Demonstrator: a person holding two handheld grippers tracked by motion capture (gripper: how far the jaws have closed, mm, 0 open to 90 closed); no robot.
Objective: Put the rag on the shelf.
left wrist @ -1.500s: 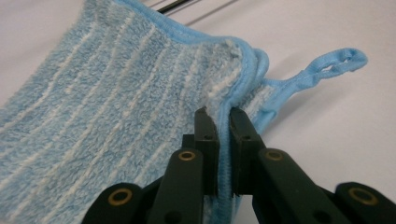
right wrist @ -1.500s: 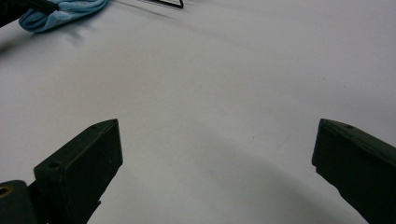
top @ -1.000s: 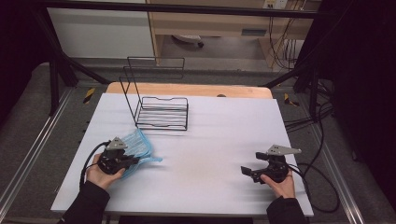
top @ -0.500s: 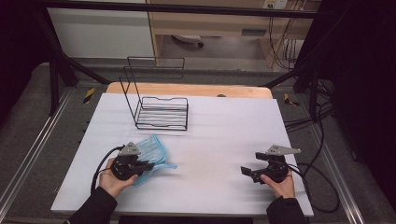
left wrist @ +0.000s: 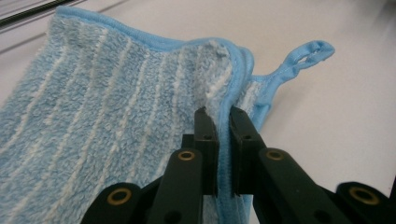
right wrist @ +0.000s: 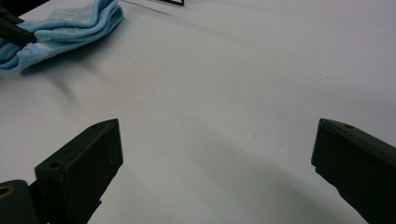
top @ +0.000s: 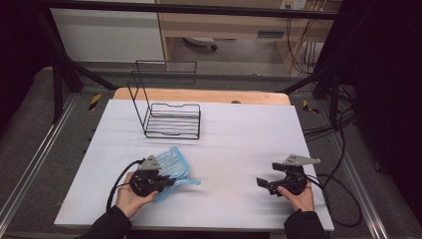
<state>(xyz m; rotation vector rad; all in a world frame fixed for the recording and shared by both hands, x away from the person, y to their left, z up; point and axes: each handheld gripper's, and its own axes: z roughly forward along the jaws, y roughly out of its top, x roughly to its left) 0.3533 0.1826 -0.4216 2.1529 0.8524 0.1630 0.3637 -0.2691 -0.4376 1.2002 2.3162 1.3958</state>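
left gripper [top: 166, 181] sits low at the near-left of the table [top: 239, 134], held in the person's left hand [top: 130, 191], jaws pointing right. jaws pressed together, pinching the bound edge of the blue striped towel [top: 171, 167]; in the left gripper view the hem runs up between the two tips. towel lies just beside the gripper, its hanging loop [left wrist: 306, 56] trailing out onto the bare surface. right gripper [top: 263, 183] rests at the near-right, well apart, in the right hand [top: 301, 195], pointing left; jaws spread wide over the table. black wire rack [top: 169, 112] stands upright toward the far-left.
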